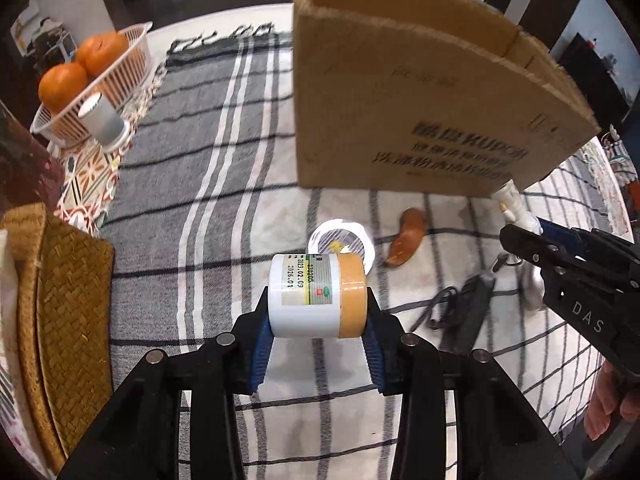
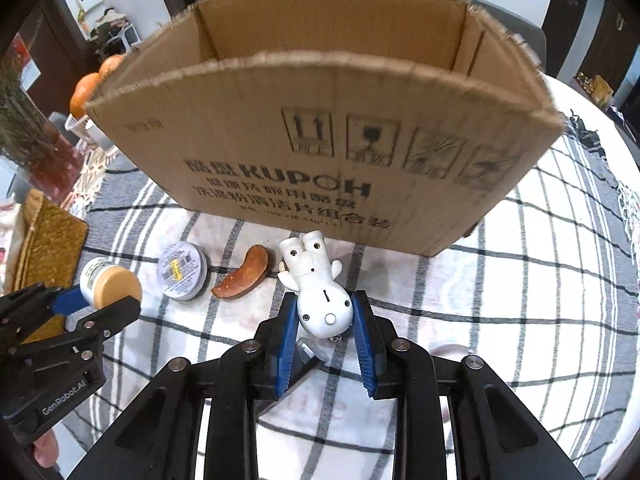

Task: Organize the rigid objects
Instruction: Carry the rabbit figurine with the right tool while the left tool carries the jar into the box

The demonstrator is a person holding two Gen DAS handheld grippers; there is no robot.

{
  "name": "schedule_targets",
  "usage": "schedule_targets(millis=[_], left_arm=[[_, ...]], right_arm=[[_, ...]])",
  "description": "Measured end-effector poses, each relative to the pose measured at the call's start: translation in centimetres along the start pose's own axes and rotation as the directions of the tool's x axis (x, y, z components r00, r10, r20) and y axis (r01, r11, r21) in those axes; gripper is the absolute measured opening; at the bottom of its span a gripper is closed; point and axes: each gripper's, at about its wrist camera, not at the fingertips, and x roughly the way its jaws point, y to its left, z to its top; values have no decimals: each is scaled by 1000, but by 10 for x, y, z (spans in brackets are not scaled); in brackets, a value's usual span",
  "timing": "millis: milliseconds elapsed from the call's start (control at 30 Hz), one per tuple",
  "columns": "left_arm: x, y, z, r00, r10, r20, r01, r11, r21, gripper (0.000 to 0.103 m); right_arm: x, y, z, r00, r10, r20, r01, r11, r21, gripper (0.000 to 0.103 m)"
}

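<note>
Left tongs (image 1: 318,316) clamping jar (image 1: 316,296), right tongs (image 2: 325,320) clamping figurine (image 2: 320,284)

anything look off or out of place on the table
Nothing spilled or broken. The cardboard box has ragged, frayed top edges, and a small grey cup leans tilted against the white basket of oranges.

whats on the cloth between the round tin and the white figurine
A brown curved wooden piece lies between the round tin and the white figurine, clearest in the right wrist view.
</note>
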Motion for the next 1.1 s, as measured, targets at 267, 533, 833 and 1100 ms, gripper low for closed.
schedule_targets(millis=[267,533,833,1100], left_arm=[[-25,-15,5,997,-21,74,19,1000,25,39],[-43,-19,11,990,-41,137,35,998,48,39],[-78,-30,18,972,-83,220,66,994,84,39],[-103,-38,27,950,-123,287,95,989,111,39]], right_arm=[[-31,-3,6,998,20,53,-21,1000,6,28],[-54,-3,7,993,28,116,-29,1000,4,28],[-88,-1,8,979,71,192,-74,997,8,28],[-116,-5,14,959,80,271,-87,996,14,28]])
